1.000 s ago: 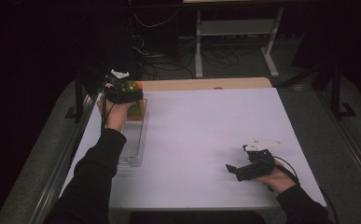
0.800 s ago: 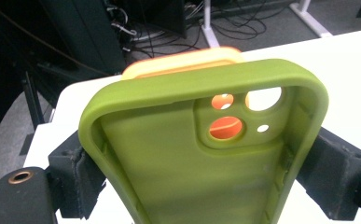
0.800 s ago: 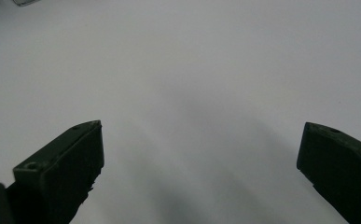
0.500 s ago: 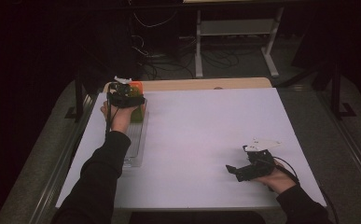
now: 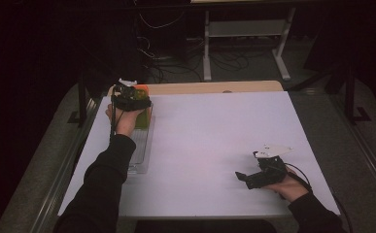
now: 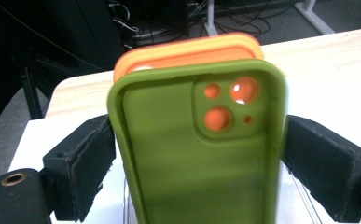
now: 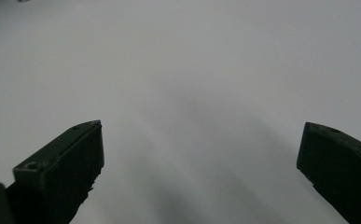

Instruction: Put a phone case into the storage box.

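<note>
A white table (image 5: 210, 145) stands in a dark room with cables on the floor. At its far left corner, the left gripper (image 6: 192, 149) clasps a green phone case (image 6: 201, 154) by its sides, against an orange case (image 6: 183, 53), above a clear tray (image 5: 139, 155). The right gripper (image 7: 201, 172) gapes wide over bare tabletop.

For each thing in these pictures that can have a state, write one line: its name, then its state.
Green phone case: upright, between the left tool's jaws, pressed at both sides.
Orange phone case: upright, directly behind the green one.
Clear tray: flat on the table.
Right tool: open, nothing between its jaws.
</note>
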A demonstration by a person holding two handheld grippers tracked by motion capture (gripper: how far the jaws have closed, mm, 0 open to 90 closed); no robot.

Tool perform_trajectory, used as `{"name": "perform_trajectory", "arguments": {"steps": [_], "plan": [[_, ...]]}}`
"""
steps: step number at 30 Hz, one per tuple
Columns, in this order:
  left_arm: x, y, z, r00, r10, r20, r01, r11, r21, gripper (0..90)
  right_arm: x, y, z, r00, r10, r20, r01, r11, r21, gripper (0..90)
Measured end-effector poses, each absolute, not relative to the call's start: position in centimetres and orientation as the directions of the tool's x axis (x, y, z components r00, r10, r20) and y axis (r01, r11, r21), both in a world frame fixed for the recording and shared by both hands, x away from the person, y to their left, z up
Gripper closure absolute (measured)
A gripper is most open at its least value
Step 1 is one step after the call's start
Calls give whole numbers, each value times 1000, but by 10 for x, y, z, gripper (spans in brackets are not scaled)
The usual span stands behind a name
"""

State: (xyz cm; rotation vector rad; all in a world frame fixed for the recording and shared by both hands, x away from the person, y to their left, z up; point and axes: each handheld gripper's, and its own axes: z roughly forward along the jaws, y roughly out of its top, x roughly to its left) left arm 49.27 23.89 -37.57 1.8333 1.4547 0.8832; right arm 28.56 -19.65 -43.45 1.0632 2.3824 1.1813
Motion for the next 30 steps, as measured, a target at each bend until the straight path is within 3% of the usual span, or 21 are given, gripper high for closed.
{"name": "perform_trajectory", "arguments": {"steps": [19,30], "plan": [[492,250,-367,196,975,102,556,-197,807,0,285,-197,-434,-689,721,73,498,397,771,0],[480,260,-345,345,935,85,521,-266,811,0,285,-197,-434,-688,722,71,494,394,775,0]]}}
